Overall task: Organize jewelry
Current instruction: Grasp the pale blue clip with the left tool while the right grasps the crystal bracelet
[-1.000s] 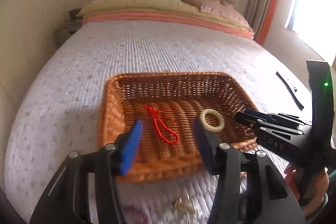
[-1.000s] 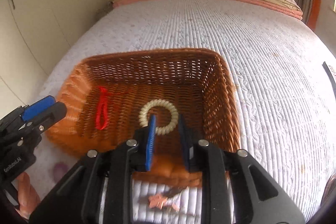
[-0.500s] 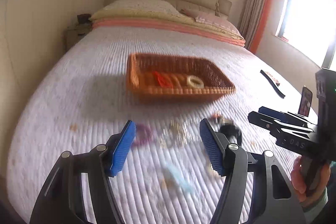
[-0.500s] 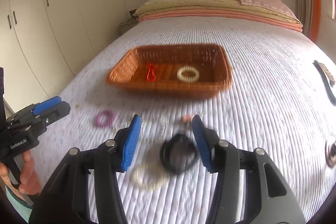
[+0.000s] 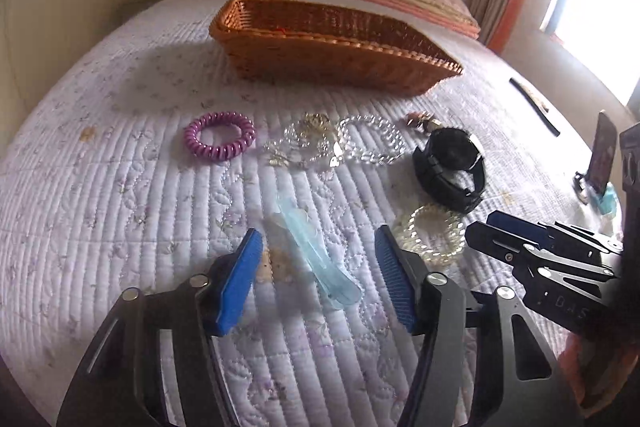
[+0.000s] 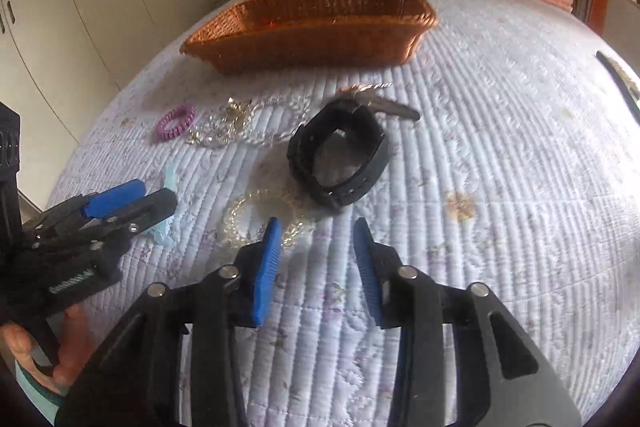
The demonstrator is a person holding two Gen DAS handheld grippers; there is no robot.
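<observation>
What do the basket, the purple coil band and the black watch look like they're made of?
Basket: woven wicker or rattan by its ribbed weave, warm brown, slightly glossy. Purple coil band: likely smooth plastic, a shiny spiral like a phone-cord hair tie. Black watch: strap looks like matte rubber or resin, with punched holes; its face is turned away.

The inside of the woven orange-brown wicker basket [image 5: 328,55] is screened by its near wall; only a speck of red is seen over the rim. The pale blue translucent hair clip [image 5: 316,255] is smeared by blur in the left wrist view and largely covered by the left tool [image 6: 132,205] in the right wrist view. The tangle of clear beaded bracelets and gold chain [image 5: 320,143] cannot be separated into pieces. A dark strap [image 6: 618,79] is cut off at the right edge.
</observation>
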